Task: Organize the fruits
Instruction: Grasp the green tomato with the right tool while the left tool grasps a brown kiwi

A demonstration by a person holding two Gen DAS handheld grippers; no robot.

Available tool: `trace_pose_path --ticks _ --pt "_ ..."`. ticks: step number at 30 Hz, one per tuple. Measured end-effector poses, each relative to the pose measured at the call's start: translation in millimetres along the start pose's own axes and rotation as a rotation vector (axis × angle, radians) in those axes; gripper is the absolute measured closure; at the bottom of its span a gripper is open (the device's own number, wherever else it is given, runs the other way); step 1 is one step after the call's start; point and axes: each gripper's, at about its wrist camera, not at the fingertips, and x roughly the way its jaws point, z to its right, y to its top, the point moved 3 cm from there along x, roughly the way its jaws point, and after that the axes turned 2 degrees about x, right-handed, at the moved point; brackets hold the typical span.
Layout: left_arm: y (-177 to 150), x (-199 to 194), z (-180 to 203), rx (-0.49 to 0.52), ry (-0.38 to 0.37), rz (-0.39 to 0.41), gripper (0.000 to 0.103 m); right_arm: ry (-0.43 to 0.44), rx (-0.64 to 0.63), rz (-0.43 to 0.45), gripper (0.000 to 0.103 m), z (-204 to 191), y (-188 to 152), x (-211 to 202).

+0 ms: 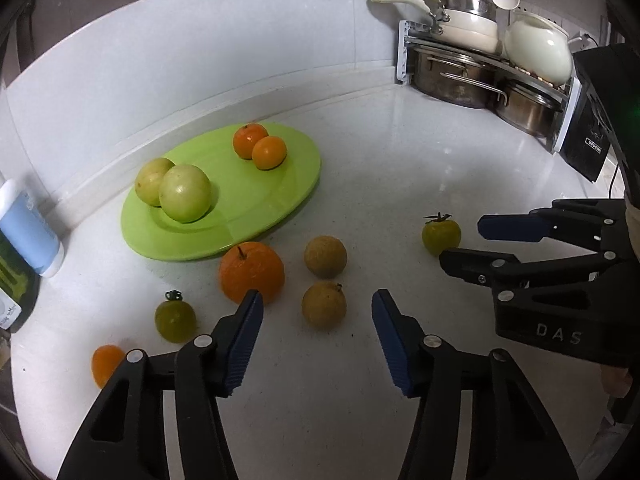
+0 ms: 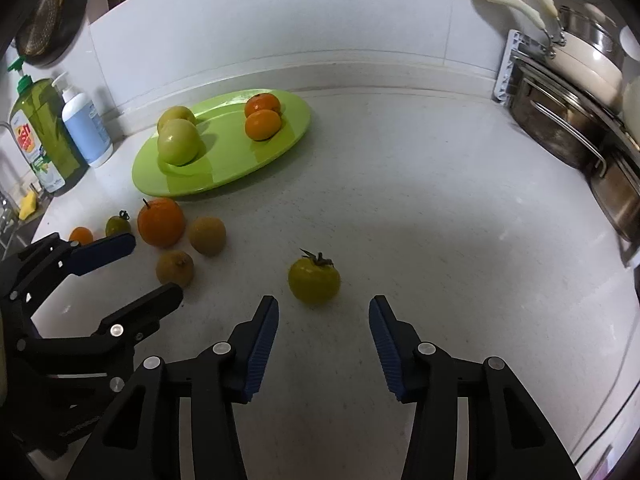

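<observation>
White tabletop [image 1: 400, 160], with a green plate [image 1: 248, 216] near the back wall. On the plate: two pale green apples [image 1: 185, 193] touching each other at its left, two small oranges [image 1: 269, 153] touching at its far side. Loose on the tabletop in front of the plate: a large orange [image 1: 251, 272] just beside the plate's rim, two brownish round fruits [image 1: 325, 257], one behind the other, a dark green tomato [image 1: 175, 320] to the left, a small orange [image 1: 105, 364] partly hidden behind the left finger linkage, and a yellow-green tomato [image 2: 314, 280] well apart to the right.

Left hand-held gripper [image 1: 318, 304]: jaws apart, nothing gripped, the nearer brown fruit [image 1: 323, 305] just ahead between the blue pads [image 1: 244, 344], not touched. Large orange close behind the left pad tip.

Right hand-held gripper [image 2: 323, 312]: jaws apart, empty, the yellow-green tomato just beyond the fingertips, clear space around it.

Off to the left, a blue-and-white pump bottle [image 2: 86, 128] and a green detergent bottle [image 2: 38, 136]; at the right, a rack of steel pots [image 1: 480, 76] with cream pans.
</observation>
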Motion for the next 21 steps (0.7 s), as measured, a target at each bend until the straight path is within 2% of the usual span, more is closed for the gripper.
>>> trace_pose_path --ticks 11,15,21 --pt "1.7 9.2 4.5 -0.018 -0.036 -0.018 0.055 0.024 0.019 -0.015 0.059 -0.7 5.8 13.4" --pt "1.5 14.6 6.4 -0.011 -0.042 -0.032 0.067 0.029 0.027 -0.024 0.063 1.3 5.6 16.7" --pt "1.1 18.2 3.6 -0.035 -0.05 -0.041 0.077 0.033 0.025 -0.024 0.07 0.1 6.6 17.9"
